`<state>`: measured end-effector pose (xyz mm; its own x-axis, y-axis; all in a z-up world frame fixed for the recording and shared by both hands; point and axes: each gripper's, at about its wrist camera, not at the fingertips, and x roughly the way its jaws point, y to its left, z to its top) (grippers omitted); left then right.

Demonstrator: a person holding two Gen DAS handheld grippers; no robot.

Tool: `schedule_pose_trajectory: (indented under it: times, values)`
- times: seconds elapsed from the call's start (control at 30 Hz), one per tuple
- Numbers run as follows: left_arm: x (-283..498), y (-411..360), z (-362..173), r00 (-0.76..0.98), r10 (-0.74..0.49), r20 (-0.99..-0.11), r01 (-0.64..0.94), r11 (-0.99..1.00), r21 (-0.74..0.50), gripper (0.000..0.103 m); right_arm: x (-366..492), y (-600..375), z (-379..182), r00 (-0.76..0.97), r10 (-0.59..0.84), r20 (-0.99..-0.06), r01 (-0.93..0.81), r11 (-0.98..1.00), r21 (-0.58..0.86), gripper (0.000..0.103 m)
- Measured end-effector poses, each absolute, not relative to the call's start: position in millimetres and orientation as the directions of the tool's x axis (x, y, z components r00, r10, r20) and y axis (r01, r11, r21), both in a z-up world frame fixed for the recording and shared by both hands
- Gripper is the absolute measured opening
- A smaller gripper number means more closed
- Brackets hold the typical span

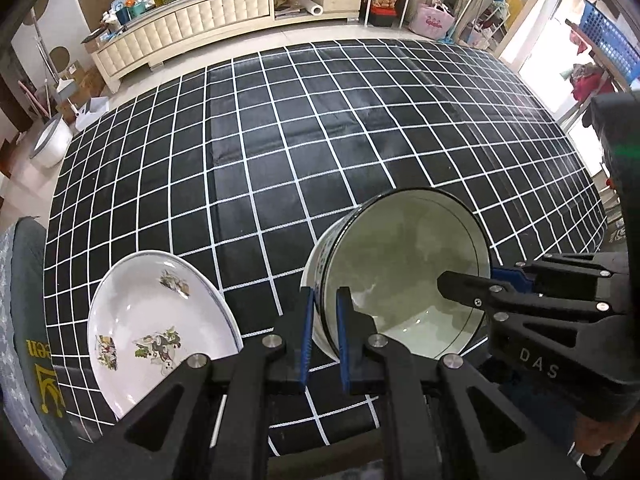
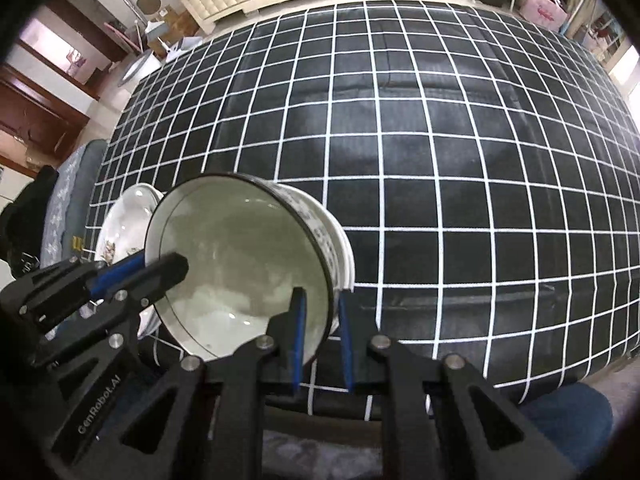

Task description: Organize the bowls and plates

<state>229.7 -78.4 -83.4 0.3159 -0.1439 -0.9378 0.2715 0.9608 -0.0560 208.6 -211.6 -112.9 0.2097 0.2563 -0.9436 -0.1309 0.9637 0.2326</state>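
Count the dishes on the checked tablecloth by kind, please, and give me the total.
Deep bowl, white with a dark rim, gripped on its rim by both tools: 1
Plate, white with cartoon pictures, beside the bowl: 1
Total: 2

In the right wrist view the plate's edge looks layered, so I cannot tell whether another plate lies under it.

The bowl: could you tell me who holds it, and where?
Both grippers, left and right, clamp the bowl by opposite sides of its rim.
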Motion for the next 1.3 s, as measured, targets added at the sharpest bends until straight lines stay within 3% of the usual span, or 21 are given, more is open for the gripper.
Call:
schedule_pose_trajectory:
  times: [0.5, 0.6, 0.67, 0.83, 1.0, 1.3]
  values:
    - [220.1, -69.4, -99.9, 0.289, -0.16, -0.944, 0.264, 0.961, -0.083, 0.009, 212.9, -199.2, -117.7, 0.198, 0.201, -0.959, -0.163, 0.972, 0.17, 0.023]
    - [218.5, -69.7, -97.5, 0.293, -0.165, -0.942, 0.265, 0.96, -0.086, 0.01, 211.2, -199.5, -117.1, 0.193, 0.196, -0.961, -0.174, 0.971, 0.163, 0.034]
    - [218.0, -69.7, -95.9, 0.298, -0.167, -0.94, 0.263, 0.961, -0.087, 0.01, 208.9, -202.0, -114.5, 0.21, 0.181, -0.961, -0.174, 0.974, 0.145, 0.053]
    - [217.7, -66.2, -87.4, 0.319, -0.18, -0.93, 0.255, 0.962, -0.098, 0.012, 207.9, -212.1, -105.5, 0.231, 0.234, -0.944, -0.157, 0.967, 0.202, 0.07]
    - [219.6, -57.5, -78.8, 0.339, -0.193, -0.921, 0.221, 0.968, -0.122, 0.035, 210.7, -219.5, -101.4, 0.257, 0.25, -0.934, -0.119, 0.967, 0.226, 0.072]
    - [225.0, -50.7, -91.6, 0.314, -0.21, -0.926, 0.192, 0.969, -0.155, 0.037, 213.5, -219.8, -115.3, 0.241, 0.231, -0.942, -0.088, 0.972, 0.216, 0.073]
